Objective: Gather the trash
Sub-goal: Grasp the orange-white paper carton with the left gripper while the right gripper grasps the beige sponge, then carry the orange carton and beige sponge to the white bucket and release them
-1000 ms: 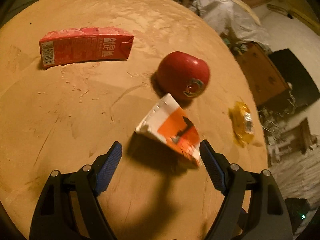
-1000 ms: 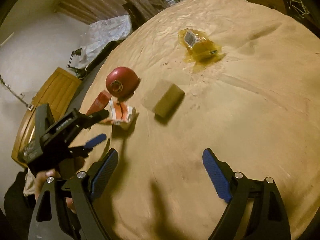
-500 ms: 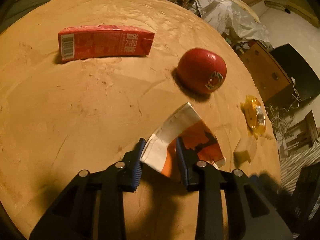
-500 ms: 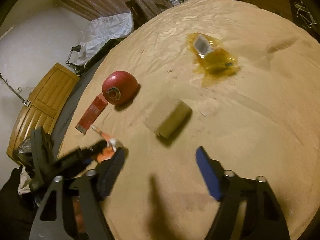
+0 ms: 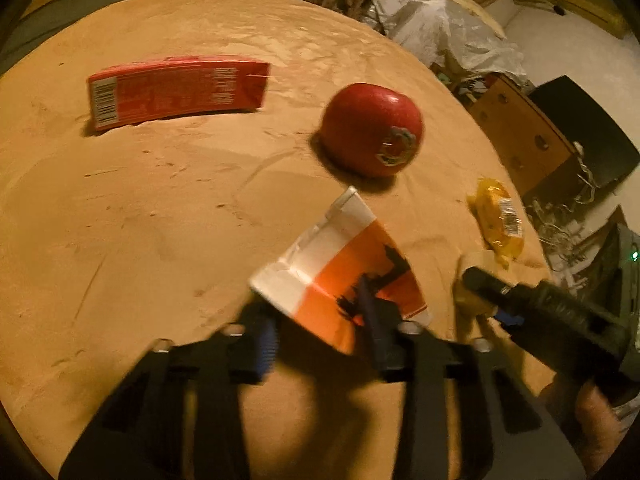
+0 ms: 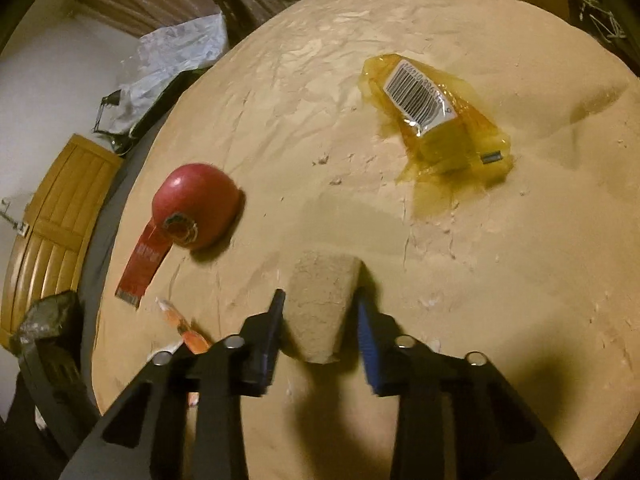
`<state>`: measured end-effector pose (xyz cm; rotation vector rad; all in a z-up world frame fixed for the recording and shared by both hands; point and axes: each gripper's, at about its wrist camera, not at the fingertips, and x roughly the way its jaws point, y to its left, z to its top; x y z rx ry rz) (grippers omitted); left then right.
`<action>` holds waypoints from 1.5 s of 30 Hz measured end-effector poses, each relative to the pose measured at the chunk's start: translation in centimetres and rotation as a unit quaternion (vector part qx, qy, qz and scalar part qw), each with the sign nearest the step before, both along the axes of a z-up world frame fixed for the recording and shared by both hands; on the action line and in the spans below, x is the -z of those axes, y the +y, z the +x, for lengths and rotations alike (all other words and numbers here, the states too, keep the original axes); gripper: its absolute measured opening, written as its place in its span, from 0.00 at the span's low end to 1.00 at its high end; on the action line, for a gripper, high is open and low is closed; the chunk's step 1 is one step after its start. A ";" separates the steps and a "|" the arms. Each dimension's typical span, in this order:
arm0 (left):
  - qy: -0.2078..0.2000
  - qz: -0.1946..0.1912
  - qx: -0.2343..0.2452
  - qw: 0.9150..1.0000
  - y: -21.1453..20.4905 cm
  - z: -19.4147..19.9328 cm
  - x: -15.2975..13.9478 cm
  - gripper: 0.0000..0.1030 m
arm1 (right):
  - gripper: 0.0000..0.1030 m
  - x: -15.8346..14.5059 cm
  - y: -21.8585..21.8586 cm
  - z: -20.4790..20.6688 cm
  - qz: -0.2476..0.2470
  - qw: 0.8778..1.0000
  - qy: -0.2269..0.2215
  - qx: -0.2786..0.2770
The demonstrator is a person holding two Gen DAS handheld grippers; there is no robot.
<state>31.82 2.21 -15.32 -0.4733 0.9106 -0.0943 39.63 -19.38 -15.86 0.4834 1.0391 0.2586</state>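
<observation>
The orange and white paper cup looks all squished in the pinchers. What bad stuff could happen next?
1. The left hand-held gripper pinches only the edge of the flattened paper cup, so it may slip out.
2. The right hand-held gripper works close beside it at the tan block; the two might bump.
3. The red apple sits near and could roll if nudged.

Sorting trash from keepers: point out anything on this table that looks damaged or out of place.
The orange-and-white carton in the left gripper is crushed flat and torn open. The yellow wrapper lies crumpled. The red carton lies on its side. The red apple looks whole, so probably not trash.
</observation>
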 end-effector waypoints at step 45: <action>-0.282 0.219 0.007 0.934 -6.1 -18.7 -14.4 0.05 | 0.29 -17.1 0.1 -31.4 -0.215 0.911 -0.351 0.019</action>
